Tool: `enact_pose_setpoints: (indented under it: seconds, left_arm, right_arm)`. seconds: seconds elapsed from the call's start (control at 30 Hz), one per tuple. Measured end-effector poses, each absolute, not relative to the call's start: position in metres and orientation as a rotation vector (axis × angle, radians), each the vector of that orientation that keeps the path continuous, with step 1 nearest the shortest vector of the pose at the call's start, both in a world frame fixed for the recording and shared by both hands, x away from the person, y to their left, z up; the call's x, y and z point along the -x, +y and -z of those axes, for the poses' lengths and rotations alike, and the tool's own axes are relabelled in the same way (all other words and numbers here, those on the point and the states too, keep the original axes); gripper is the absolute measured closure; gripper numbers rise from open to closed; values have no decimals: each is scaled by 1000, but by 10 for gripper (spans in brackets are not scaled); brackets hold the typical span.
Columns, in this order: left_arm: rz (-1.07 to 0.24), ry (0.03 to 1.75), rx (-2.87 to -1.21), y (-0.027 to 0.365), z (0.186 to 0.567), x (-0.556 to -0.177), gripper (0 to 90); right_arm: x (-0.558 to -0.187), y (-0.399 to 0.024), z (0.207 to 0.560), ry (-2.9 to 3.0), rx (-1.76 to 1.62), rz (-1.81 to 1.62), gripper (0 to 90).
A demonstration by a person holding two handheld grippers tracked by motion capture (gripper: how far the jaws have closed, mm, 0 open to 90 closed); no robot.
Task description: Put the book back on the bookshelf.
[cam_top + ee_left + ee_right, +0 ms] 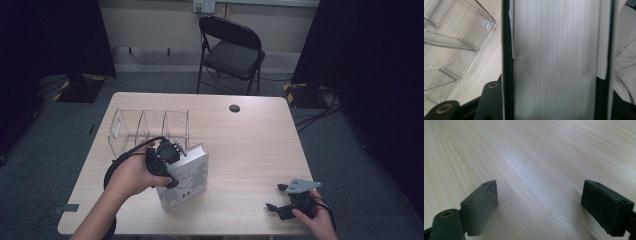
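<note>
My left gripper (176,156) is clamped across the top of the book (189,181), which stands upright on the table (250,145) near its front edge, just in front of the clear acrylic organizer (150,127). In the left gripper view the book's page edge (554,62) sits between my two black jaws, one jaw running up each cover, so the jaws are pinching the book across its thickness with no gap showing on either side. My left hand (132,175) wraps the gripper body from the left, and the cable loops back along my forearm. Beside the book in that view lie the organizer's dividers (451,45), close to it but apart.

My right gripper (281,200) rests at the front right corner of the table, well apart from the book. In the right gripper view its jaws stand spread wide, with bare wood grain between them and nothing held or touched by the pads (482,202).
</note>
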State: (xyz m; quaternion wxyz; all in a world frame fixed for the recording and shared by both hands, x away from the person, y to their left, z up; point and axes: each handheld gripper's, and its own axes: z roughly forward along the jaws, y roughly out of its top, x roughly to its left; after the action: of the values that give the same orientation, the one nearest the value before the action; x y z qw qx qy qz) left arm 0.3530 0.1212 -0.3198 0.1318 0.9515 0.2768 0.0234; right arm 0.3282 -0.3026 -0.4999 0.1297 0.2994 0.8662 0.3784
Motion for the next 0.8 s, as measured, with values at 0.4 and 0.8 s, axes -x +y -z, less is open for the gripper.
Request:
enact_pose_setpoints:
  seconds: [0.4,0.8]
  left_arm:
    - [-64,794,-2787,120,324,-353,441]
    - [-63,827,-2828,118,320,-351,506]
  right_arm:
    - [-329,-302,500,2518,-867,-1101,132]
    - [-328,-302,500,2517,-871,-1102,132]
